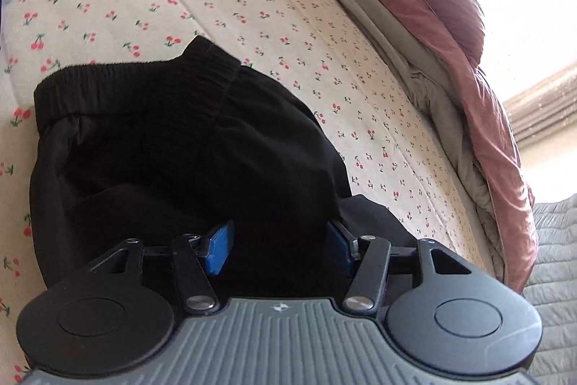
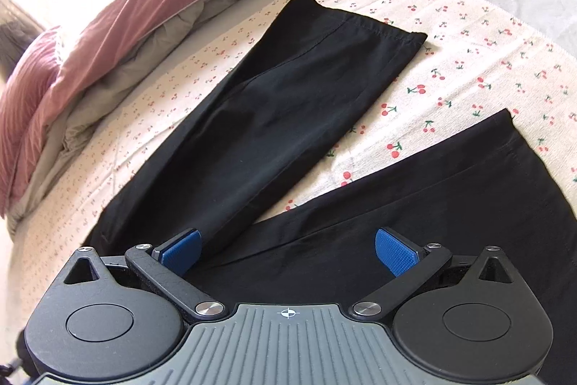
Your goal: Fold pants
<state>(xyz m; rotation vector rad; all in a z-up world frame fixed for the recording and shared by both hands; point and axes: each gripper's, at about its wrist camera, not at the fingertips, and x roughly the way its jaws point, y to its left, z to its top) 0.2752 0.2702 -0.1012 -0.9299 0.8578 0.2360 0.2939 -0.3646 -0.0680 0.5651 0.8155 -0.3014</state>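
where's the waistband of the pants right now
In the left wrist view the elastic waistband lies at the far end of the black pants, left of centre, on the cherry-print sheet, with one corner flipped up.

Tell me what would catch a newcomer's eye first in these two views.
The black pants stand out, spread on a cherry-print sheet with both legs splayed in a V in the right wrist view. In the left wrist view the waistband lies bunched above the open left gripper. A pink duvet is heaped along the bed's far edge.
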